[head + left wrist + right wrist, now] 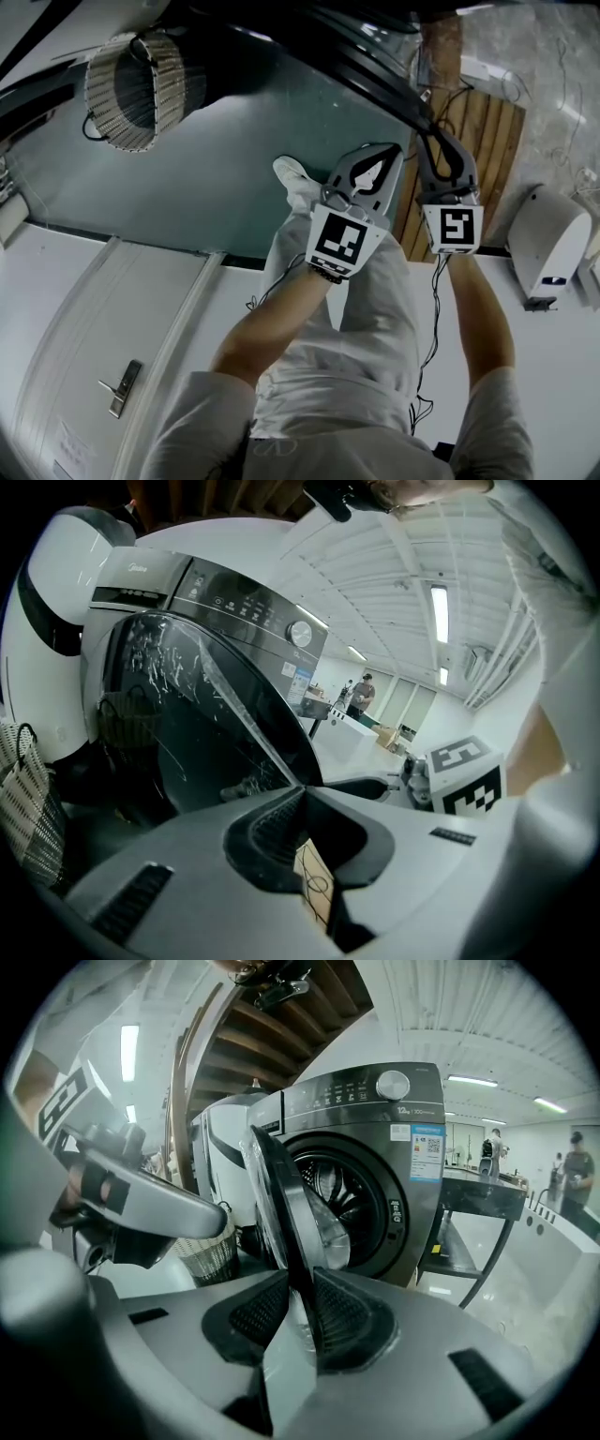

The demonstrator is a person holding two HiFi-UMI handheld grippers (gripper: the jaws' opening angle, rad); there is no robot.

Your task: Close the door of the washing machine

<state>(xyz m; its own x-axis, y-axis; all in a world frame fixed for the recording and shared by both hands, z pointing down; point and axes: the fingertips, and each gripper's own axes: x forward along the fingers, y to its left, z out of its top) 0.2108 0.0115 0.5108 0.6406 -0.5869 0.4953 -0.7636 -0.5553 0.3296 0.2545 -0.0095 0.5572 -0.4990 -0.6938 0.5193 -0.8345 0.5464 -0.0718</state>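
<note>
On the washing machine (375, 1171) the door (281, 1194) is open, swung out to the left of the drum (345, 1194). It stands nearly edge-on in the right gripper view, glass bulge facing the drum. The right hand-held gripper (295, 1281) straddles the door's free edge in front of the machine: jaws spread wide, rim between the pads (338, 1316), no firm clamp visible. It reads as loose around the door rather than gripping it. The left hand-held gripper (302, 789) sits just beside it on the door's outer side, away from the drum. Its jaws are fully together with nothing between them, tips right at the door's edge; contact can't be confirmed. In the head view the two sit side by side, marker cubes (339, 239) toward the camera. A wicker basket (202, 1246) stands just left of the machine, with a white rounded appliance (42, 649) on that same side. A dark-framed counter (478, 1194) stands right of the machine, two people (494, 1152) well beyond it.
</note>
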